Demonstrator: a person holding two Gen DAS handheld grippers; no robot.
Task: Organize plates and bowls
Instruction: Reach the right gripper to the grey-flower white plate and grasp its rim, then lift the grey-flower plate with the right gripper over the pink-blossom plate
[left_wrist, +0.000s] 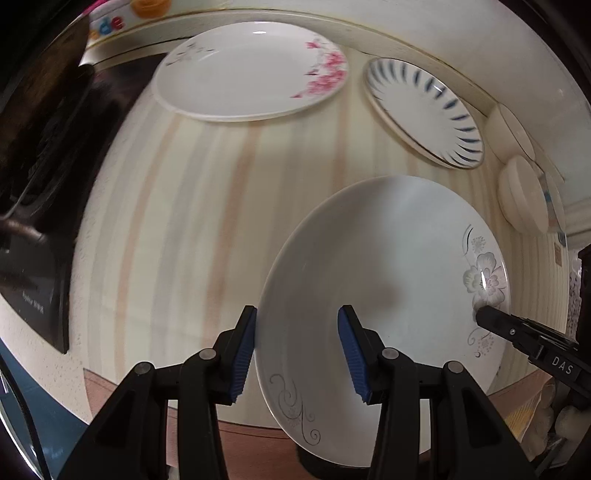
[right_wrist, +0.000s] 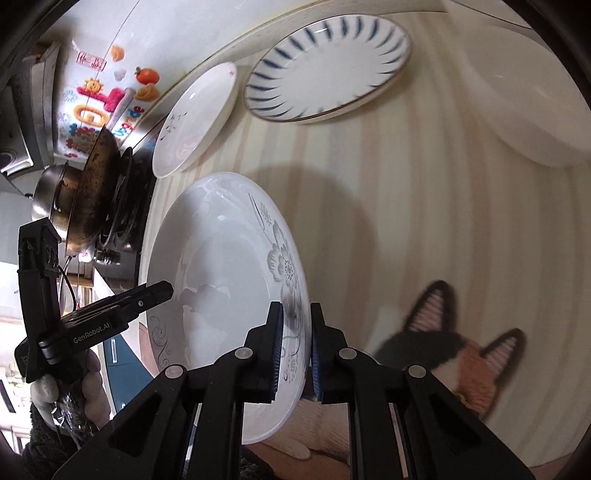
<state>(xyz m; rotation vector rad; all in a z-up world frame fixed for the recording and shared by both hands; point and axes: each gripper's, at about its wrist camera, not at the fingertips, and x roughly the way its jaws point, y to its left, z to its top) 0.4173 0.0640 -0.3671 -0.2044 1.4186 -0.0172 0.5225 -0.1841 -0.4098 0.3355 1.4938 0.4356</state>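
You are working over a pale, striped wooden counter (left_wrist: 207, 206) that runs back to a white wall, with a blackened frying pan (right_wrist: 94, 192) on the stove at its left end. Your right gripper (right_wrist: 296, 347) is clenched on the rim of the white, grey-flowered ceramic plate (left_wrist: 373, 291), one finger on each face of the rim at the flower print, and the plate hangs tilted above the counter's near edge. Your left gripper (left_wrist: 296, 354) is released, its blue pads wide apart; the plate's left edge sits between them, but neither pad presses it. Further back, lying flat, are a white plate with pink blossoms (left_wrist: 251, 70) and, beside it, a white plate with blue radial dashes (left_wrist: 424, 110).
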